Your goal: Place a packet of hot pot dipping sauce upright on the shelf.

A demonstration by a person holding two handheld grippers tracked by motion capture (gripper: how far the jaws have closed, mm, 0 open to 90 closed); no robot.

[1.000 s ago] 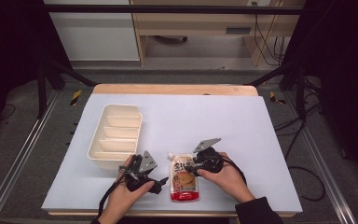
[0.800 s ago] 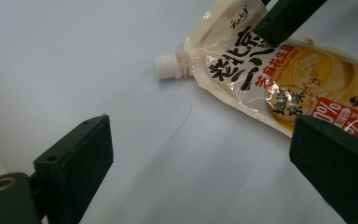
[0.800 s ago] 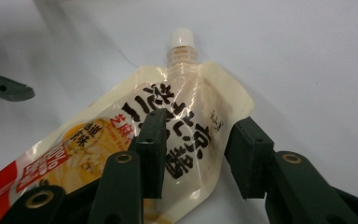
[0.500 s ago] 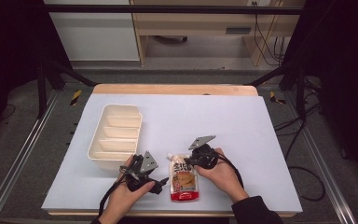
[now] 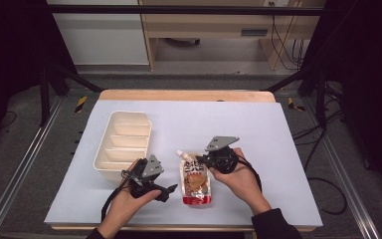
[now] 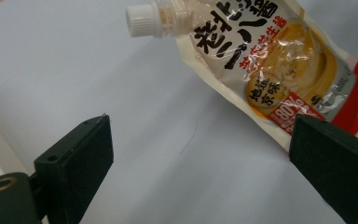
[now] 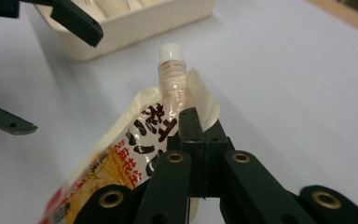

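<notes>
Sauce pouch [image 7: 135, 140] in clamped right gripper [image 7: 191, 123]

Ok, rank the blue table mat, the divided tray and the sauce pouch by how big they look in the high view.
1. Blue table mat, by far the largest.
2. Divided tray.
3. Sauce pouch, smallest, though it lies nearer the camera than the tray.

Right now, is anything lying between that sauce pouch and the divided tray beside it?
Nothing lies on the table between them. The pouch, pinched near its spout by the right gripper, would pass the left gripper, held open beside it, to reach the tray.
</notes>
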